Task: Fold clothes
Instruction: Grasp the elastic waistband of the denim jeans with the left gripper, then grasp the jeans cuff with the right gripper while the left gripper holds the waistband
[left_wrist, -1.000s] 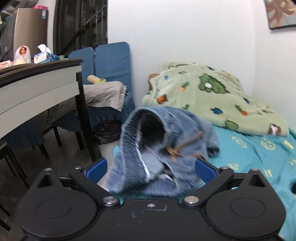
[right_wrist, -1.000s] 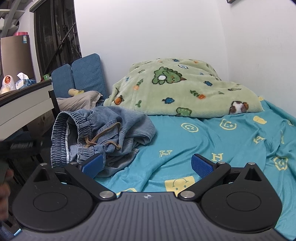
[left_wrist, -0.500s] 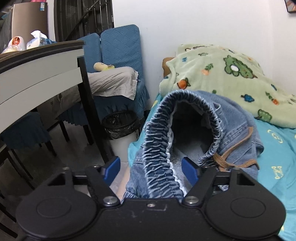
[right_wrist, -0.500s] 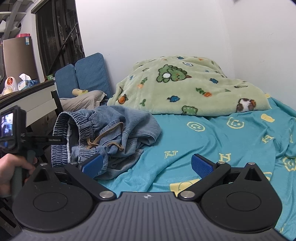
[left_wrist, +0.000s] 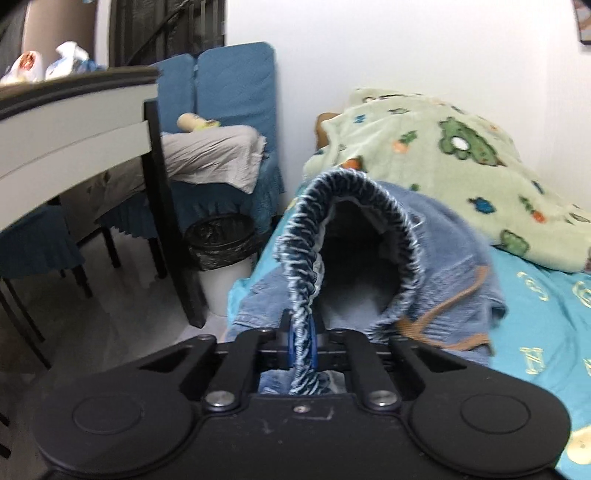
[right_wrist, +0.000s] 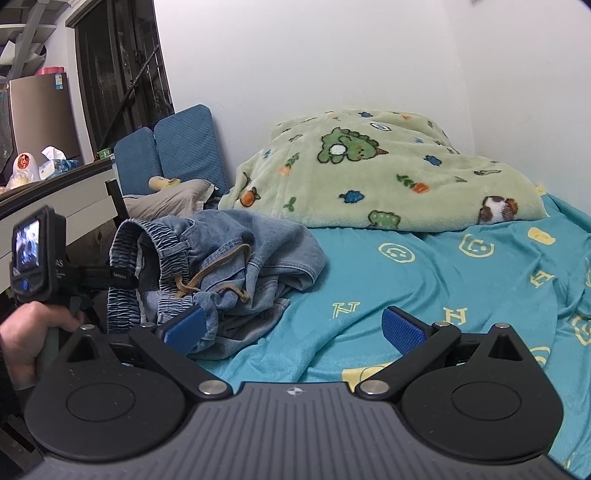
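Pinching the elastic waistband (left_wrist: 301, 321) of the denim trousers (left_wrist: 436, 258), the left gripper (left_wrist: 302, 347) has its blue pads closed tight on the gathered band, which arches up and over toward twelve o'clock with the dark opening of the trousers gaping behind it. Only the left wrist view shows this clamp up close, along with a white bin (left_wrist: 221, 254) lined with a black bag at ten o'clock; what is in the bin cannot be made out.

From the right wrist view, the trousers (right_wrist: 236, 258) lie crumpled at ten o'clock on the teal bedsheet (right_wrist: 424, 288), brown drawstring (right_wrist: 218, 273) looped across them, with the green fleece blanket (right_wrist: 369, 173) heaped at twelve o'clock. A hand (right_wrist: 29, 339) at nine o'clock grips the left tool's handle. The right gripper (right_wrist: 291, 328) hovers with fingers spread wide and nothing between them, its left pad (right_wrist: 184, 328) just beside the denim.
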